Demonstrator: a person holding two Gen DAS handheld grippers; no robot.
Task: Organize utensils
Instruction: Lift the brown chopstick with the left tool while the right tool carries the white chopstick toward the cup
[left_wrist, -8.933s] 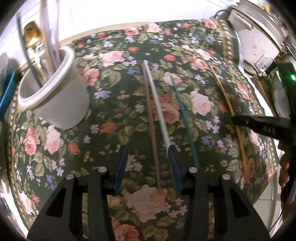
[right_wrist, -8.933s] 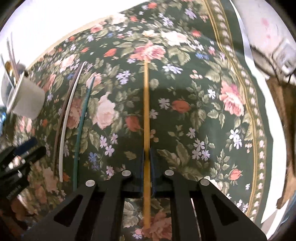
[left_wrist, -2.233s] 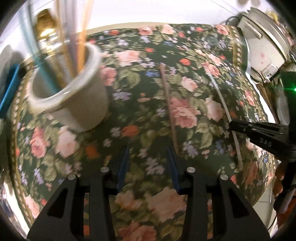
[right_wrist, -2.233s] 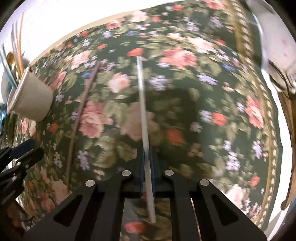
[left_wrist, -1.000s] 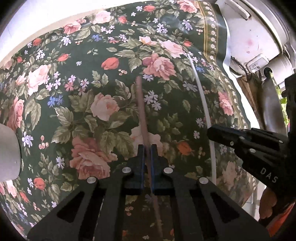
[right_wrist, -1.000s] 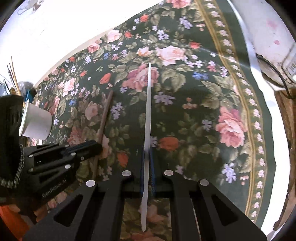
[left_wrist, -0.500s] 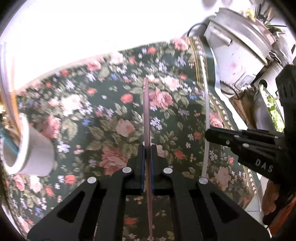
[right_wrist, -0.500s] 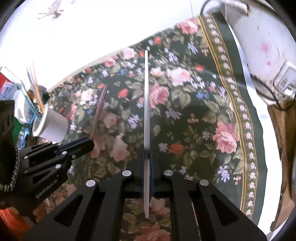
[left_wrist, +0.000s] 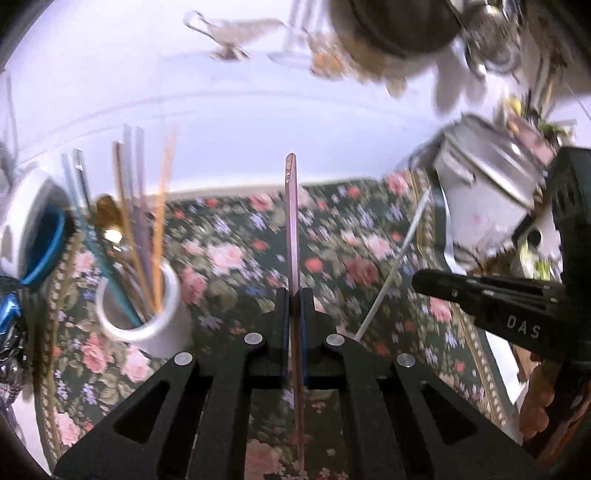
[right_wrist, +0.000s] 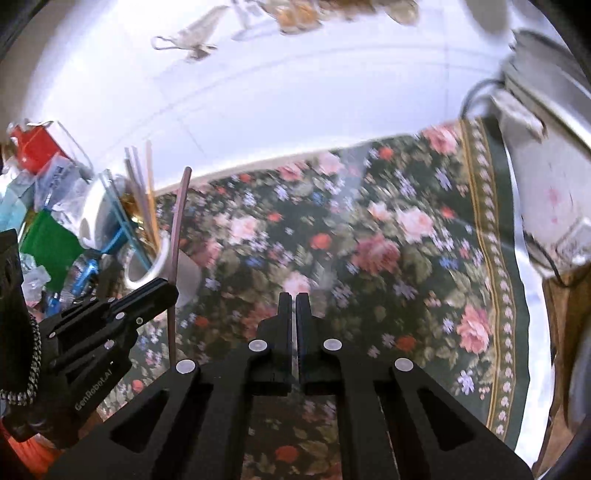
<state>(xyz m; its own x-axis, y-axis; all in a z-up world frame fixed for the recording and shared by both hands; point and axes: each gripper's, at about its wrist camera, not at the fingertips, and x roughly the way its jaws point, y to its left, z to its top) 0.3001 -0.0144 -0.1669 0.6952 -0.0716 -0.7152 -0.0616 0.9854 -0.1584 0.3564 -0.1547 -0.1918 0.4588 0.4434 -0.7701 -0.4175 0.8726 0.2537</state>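
My left gripper (left_wrist: 293, 295) is shut on a brown chopstick (left_wrist: 291, 221) and holds it up off the floral cloth, pointing away; it also shows in the right wrist view (right_wrist: 177, 236). A white cup (left_wrist: 147, 314) with several coloured chopsticks and a gold spoon stands to the left, also visible in the right wrist view (right_wrist: 162, 258). My right gripper (right_wrist: 293, 299) is shut. In the left wrist view a white chopstick (left_wrist: 391, 273) runs up from my right gripper (left_wrist: 417, 277), its far end raised; in the right wrist view it is only a faint blur.
The floral tablecloth (right_wrist: 369, 240) covers the table. A white rice cooker (left_wrist: 491, 199) stands at the right edge. Clutter with a blue ring (left_wrist: 48, 243) and packets (right_wrist: 40, 192) sits behind the cup at the left. A white wall is behind.
Both grippers have tilted upward with their chopsticks, so the wall now fills the upper view. The cup has come closer on the left.
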